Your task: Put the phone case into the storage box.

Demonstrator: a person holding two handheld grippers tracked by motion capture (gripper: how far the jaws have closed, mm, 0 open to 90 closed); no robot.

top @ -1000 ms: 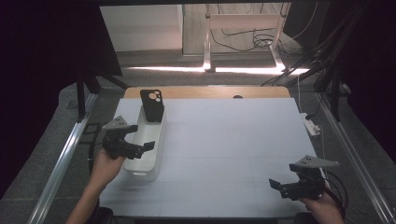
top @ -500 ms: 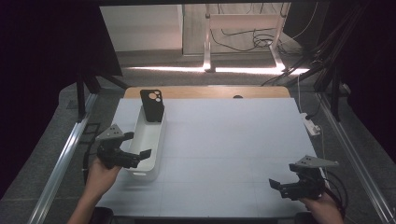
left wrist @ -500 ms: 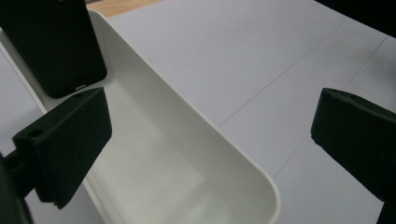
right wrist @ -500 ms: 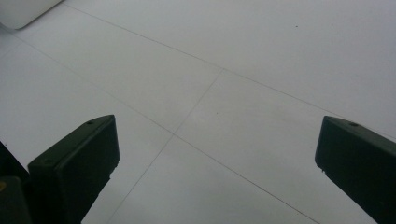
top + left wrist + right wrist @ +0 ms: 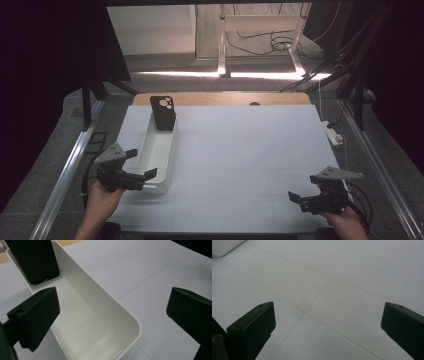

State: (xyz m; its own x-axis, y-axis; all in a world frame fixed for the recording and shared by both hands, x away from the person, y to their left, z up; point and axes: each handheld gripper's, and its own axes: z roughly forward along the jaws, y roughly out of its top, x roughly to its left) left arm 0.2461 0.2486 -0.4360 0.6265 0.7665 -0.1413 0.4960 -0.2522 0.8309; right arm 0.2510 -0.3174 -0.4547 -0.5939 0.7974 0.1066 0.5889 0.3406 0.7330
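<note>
A long white bin (image 5: 159, 150) lies on the left side of the table. A black phone (image 5: 163, 113) stands upright against its far end, camera lenses showing, and it appears again as the black phone (image 5: 33, 260) in the left gripper view. My left gripper (image 5: 141, 164) is open at the bin's near end, jaws apart on either side of the near corner of the bin (image 5: 100, 322), nothing held. My right gripper (image 5: 297, 196) is open low over the bare table surface (image 5: 332, 290) at the near right, empty.
The white table top (image 5: 250, 150) has a wooden strip (image 5: 225, 98) along its far edge. Metal rails (image 5: 70, 165) run along both sides. A white power strip (image 5: 332, 132) lies past the right edge. Cables trail on the floor behind.
My left gripper has drawn back toward the near left, from over the bin's middle to its near end. The right gripper has stayed put.
</note>
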